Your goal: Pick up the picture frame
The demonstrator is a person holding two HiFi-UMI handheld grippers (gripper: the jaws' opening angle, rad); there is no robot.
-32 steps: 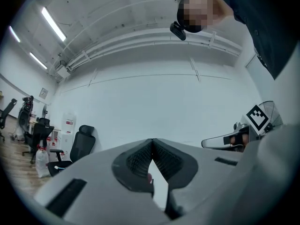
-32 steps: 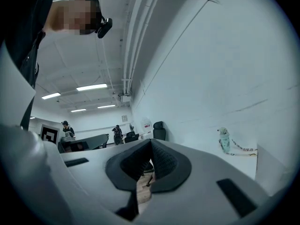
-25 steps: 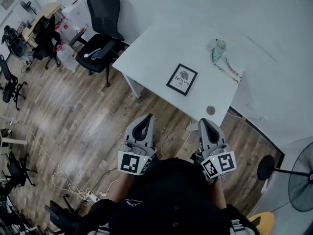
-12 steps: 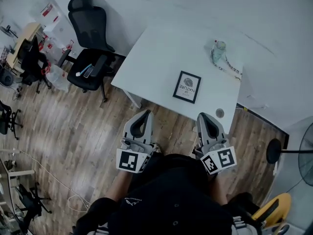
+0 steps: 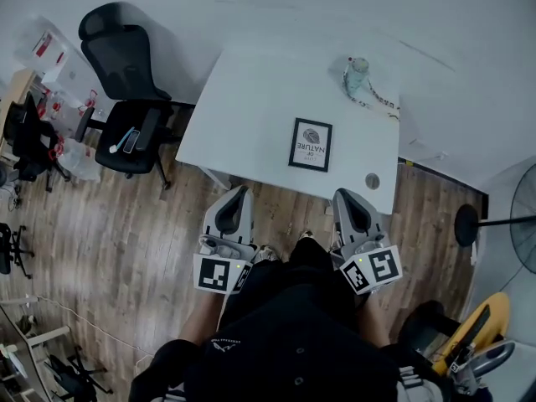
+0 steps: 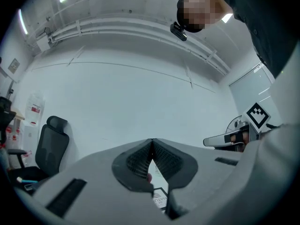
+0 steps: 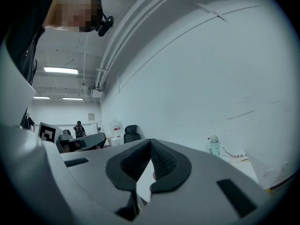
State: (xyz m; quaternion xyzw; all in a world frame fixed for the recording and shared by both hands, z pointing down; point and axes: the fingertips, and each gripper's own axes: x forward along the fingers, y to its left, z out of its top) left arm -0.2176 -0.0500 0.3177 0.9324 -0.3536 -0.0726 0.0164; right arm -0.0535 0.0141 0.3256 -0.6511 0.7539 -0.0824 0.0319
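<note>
A black picture frame (image 5: 311, 145) with a white print lies flat on the white table (image 5: 243, 99), near its front edge. My left gripper (image 5: 237, 196) is held level in front of the table, shut and empty, just short of the edge and left of the frame. My right gripper (image 5: 344, 198) is shut and empty too, right of the frame. A corner of the frame (image 6: 160, 199) shows under the closed jaws in the left gripper view. The right gripper view shows its jaws (image 7: 151, 142) closed over the tabletop.
A small bottle with a beaded cord (image 5: 358, 75) stands at the table's far right; it also shows as a bottle (image 7: 214, 146) in the right gripper view. A round cable hole (image 5: 372, 180) is at the front right corner. A black office chair (image 5: 126, 99) stands left, a fan stand (image 5: 466, 224) right.
The table and frame have drawn nearer and swung to lie square ahead of me. Both grippers have come up to the table's front edge, still shut.
</note>
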